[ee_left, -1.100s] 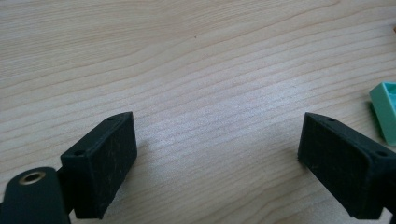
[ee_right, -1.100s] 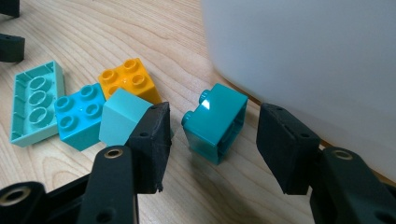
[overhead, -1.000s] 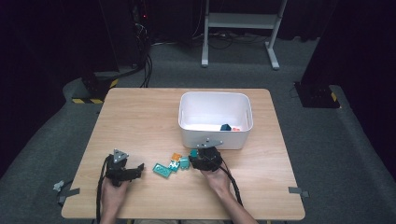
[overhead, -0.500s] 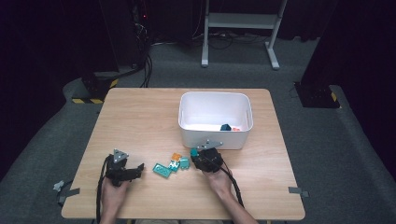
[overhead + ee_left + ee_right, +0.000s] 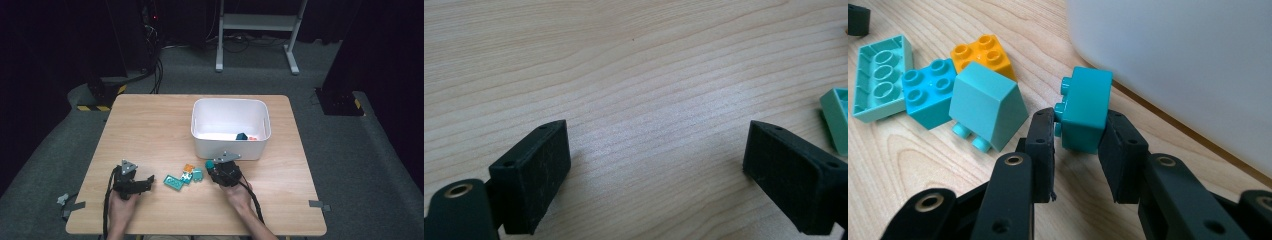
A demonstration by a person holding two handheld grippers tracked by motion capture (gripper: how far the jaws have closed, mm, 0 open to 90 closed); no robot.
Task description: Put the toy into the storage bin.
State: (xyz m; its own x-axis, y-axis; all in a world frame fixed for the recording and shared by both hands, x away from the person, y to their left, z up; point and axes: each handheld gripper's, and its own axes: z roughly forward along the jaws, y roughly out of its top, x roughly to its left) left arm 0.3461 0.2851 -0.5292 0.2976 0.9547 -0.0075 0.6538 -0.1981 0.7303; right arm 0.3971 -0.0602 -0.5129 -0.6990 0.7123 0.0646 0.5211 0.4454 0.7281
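Right claw (image 5: pixel 1076 150) jaws, just closed, are clamped on a teal brick (image 5: pixel 1085 110) beside the white bin (image 5: pixel 230 129), likely for dropping in; left claw (image 5: pixel 656 170) is held open, idle.

Bright table, dark surroundings, soft focus.

A wooden table (image 5: pixel 150 125) carries a white bin (image 5: pixel 230 127) and loose bricks (image 5: pixel 182 179).

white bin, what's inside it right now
In the high view the white bin holds a dark teal block and a small orange-red piece by its near right corner. The near wall hides the floor strip just behind it, so anything lying there cannot be seen.
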